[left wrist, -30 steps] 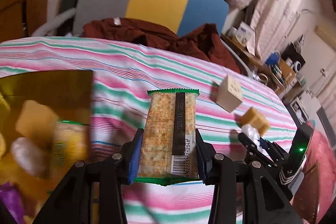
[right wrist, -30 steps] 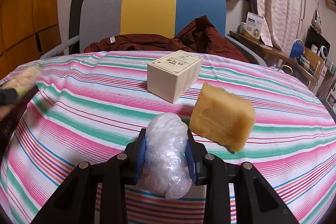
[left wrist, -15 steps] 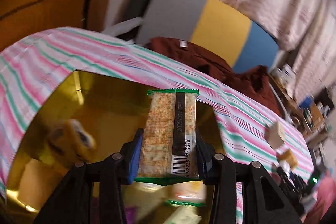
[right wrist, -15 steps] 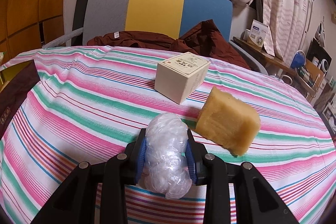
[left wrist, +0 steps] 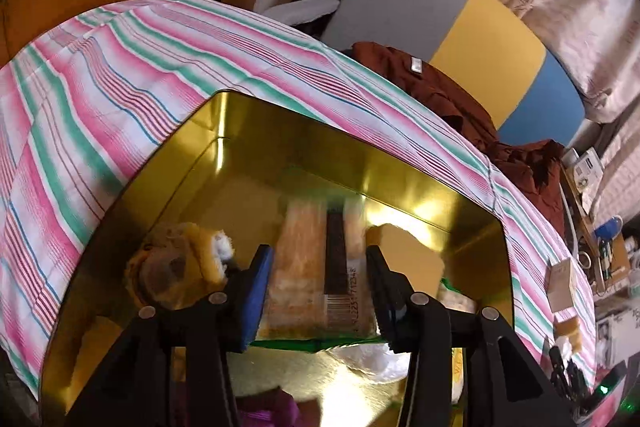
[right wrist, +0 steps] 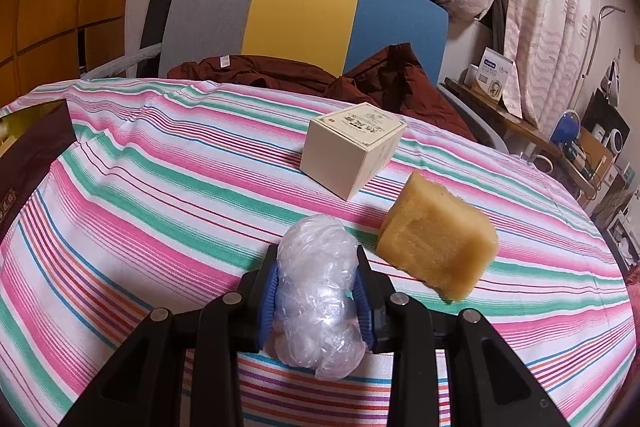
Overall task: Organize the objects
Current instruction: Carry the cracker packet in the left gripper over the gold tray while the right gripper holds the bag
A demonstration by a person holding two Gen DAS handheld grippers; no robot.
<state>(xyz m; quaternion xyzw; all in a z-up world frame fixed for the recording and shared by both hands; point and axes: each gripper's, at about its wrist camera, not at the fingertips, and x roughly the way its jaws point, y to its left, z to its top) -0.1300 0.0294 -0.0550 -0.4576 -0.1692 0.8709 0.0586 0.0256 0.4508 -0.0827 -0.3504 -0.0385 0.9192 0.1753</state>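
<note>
Two risks: left hand-held gripper [left wrist: 318, 291] loosened round cracker packet [left wrist: 316, 271], dropping askew in gold tin [left wrist: 224, 115]; right hand-held gripper [right wrist: 316, 287] clenched on slippery plastic-wrap bundle [right wrist: 318, 291].

Inside the gold tin [left wrist: 400, 167], a plush toy [left wrist: 180, 263] at left and a sponge piece [left wrist: 404, 251] at right flank the cracker packet [left wrist: 312, 267]. On the worktop [right wrist: 160, 195], bare striped cloth lies left of the cream box [right wrist: 352, 147] and tan sponge [right wrist: 436, 247].

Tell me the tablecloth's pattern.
The tablecloth has pink, green and white stripes with thin blue lines; the right wrist view shows it best.
</note>
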